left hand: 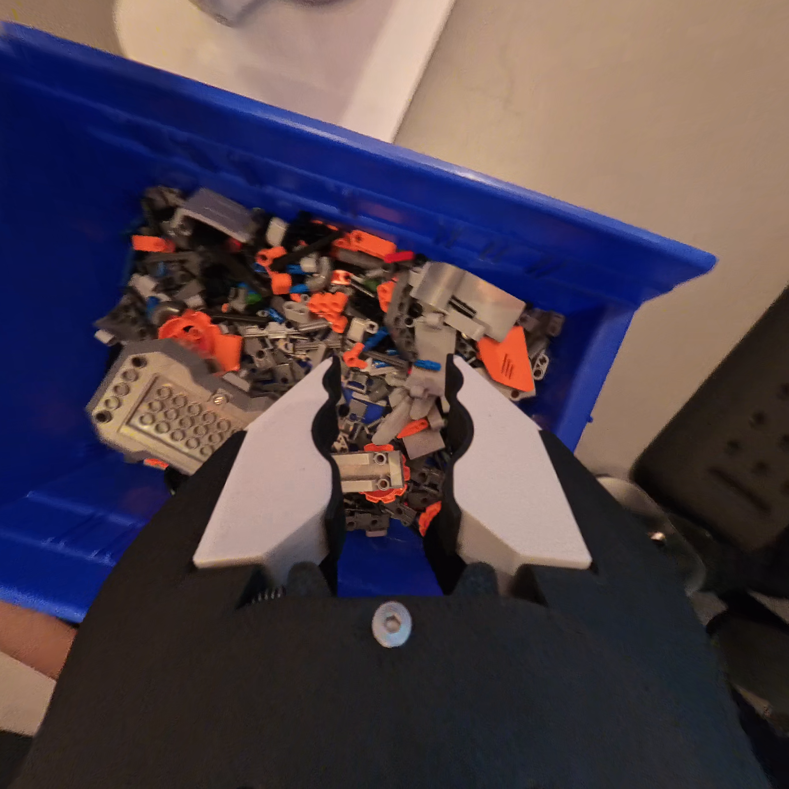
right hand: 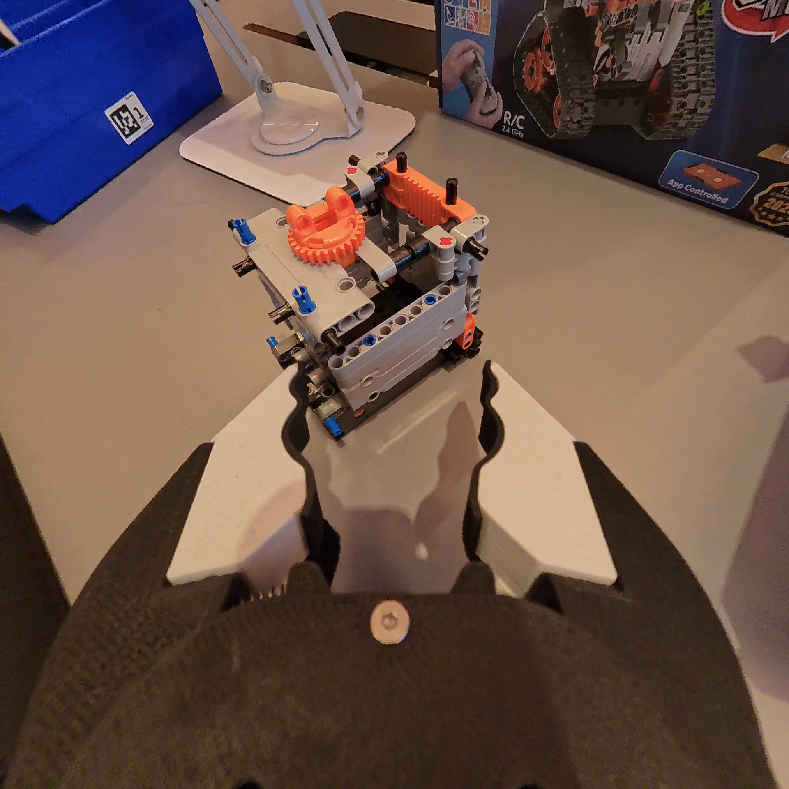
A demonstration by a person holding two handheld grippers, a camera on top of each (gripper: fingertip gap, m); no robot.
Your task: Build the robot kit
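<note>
My left gripper (left hand: 390, 360) is open and empty, held over a blue bin (left hand: 299, 170) full of loose building-toy parts (left hand: 299, 307) in grey, black, orange and blue. A grey studded battery box (left hand: 170, 410) lies at the pile's left, and an orange panel (left hand: 508, 363) at its right. My right gripper (right hand: 390, 369) is open and empty, just in front of a grey block-shaped assembly (right hand: 363, 290) standing on the grey table (right hand: 128, 320). The assembly has an orange gear (right hand: 324, 235) on top and an orange toothed rack (right hand: 422, 194) at the back. The left fingertip (right hand: 294, 386) is close to its lower corner.
A white lamp base (right hand: 299, 128) stands behind the assembly. The blue bin (right hand: 85, 106), bearing a black-and-white marker tag, is at the far left. A printed toy box (right hand: 619, 85) stands at the back right. A dark chair (left hand: 726, 427) is right of the bin. There is about 50 cm between the tips of the two grippers. About 5 cm separates my right fingertips from the orange gear (right hand: 324, 235).
</note>
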